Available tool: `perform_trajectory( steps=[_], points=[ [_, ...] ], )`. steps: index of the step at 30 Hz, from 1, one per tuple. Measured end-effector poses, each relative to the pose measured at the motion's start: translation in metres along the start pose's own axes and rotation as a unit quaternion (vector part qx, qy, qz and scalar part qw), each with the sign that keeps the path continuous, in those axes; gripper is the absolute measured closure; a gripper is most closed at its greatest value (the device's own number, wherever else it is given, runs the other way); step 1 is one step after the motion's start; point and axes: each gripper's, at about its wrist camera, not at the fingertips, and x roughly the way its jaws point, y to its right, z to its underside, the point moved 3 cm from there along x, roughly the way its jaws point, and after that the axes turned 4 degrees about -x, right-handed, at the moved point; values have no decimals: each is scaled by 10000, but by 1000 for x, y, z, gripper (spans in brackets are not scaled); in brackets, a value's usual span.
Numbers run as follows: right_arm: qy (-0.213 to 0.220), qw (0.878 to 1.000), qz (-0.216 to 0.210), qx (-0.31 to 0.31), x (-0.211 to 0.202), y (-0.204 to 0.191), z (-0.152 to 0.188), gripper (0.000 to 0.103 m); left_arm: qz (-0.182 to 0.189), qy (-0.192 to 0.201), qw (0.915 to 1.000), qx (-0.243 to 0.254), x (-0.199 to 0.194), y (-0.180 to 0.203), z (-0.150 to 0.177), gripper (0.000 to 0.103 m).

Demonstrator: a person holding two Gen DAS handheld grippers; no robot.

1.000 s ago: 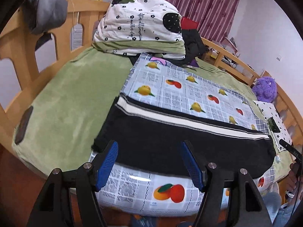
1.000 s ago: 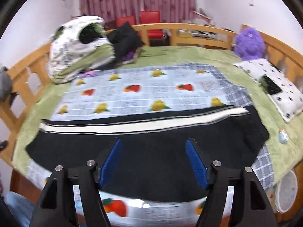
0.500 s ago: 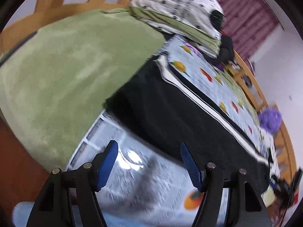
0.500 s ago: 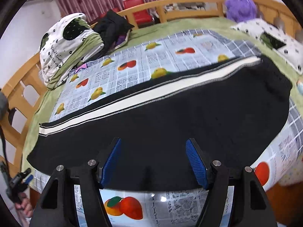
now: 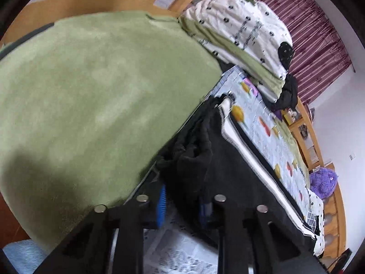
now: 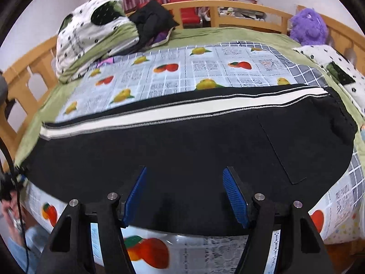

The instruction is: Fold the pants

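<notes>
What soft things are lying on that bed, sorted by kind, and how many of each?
Black pants: 1
Fruit-print cloth: 1
Folded spotted quilt: 1
Spotted pillow: 1
Purple plush toy: 1
Dark clothes heap: 1
Total: 6

Two black plastic grippers were seen, one in each wrist view. The left gripper [image 5: 182, 203] was built from matte black angular arms with triangular cut-outs, fastened by four round silver screws; its fingers [image 5: 161, 205] were faced with ribbed blue pads. The right gripper [image 6: 186, 194] was made the same way, with four silver screws set along its black arms and blue ribbed pads [image 6: 235, 196] lining the inner faces. At the left edge of the right wrist view, a thin black cable [image 6: 6, 150] was visible.
</notes>
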Motion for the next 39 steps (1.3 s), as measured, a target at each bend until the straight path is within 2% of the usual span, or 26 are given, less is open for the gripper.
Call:
perform_trajectory(
  steps=[5,7,10,11,13,15,19,21,26,29,30,31,33,34,35,37,39],
  points=[
    [-140,9994,-44,307,19,27,8,37,-89,431,9941,994,-20,66,0,87],
    [-15,9991,-38,423,29,42,11,37,85,508,9897,1333,-31,100,6,88],
    [170,9981,307,512,41,64,18,37,522,448,9824,1736,-41,156,26,89],
    [229,9978,317,538,43,71,20,37,551,458,9803,1842,-43,167,31,89],
    [368,9972,46,656,41,82,22,37,695,449,9720,2198,-45,204,51,90],
    [438,9966,-98,685,36,93,22,37,944,322,9633,2492,-43,243,78,90],
    [502,9974,338,403,26,112,22,37,1393,-188,9447,2963,-26,311,142,90],
    [475,9968,435,483,23,128,28,37,1596,-507,9361,3094,-11,331,176,90],
    [388,9926,211,1133,20,166,43,37,1812,-1495,9154,3268,29,339,259,90],
    [483,9900,22,1322,16,170,43,37,1573,-2162,9035,3351,55,327,290,88],
    [489,9900,-68,1321,16,168,42,37,1474,-2250,9016,3387,56,321,295,85],
    [492,9903,-183,1289,16,163,40,37,1502,-2270,8999,3408,52,314,295,83],
    [492,9911,-353,1187,17,153,38,37,1594,-2194,8979,3467,39,309,289,70],
    [478,9916,-448,1119,17,147,38,37,1574,-2121,8979,3522,32,305,283,54],
    [456,9918,-603,1035,19,137,36,37,1552,-1991,8981,3601,23,302,277,43],
    [414,9909,-877,932,21,121,32,37,1475,-1578,9008,3768,1,283,258,42],
    [429,9896,-1070,854,20,104,27,37,1186,-1335,9055,3849,-7,265,239,41]
  ],
)
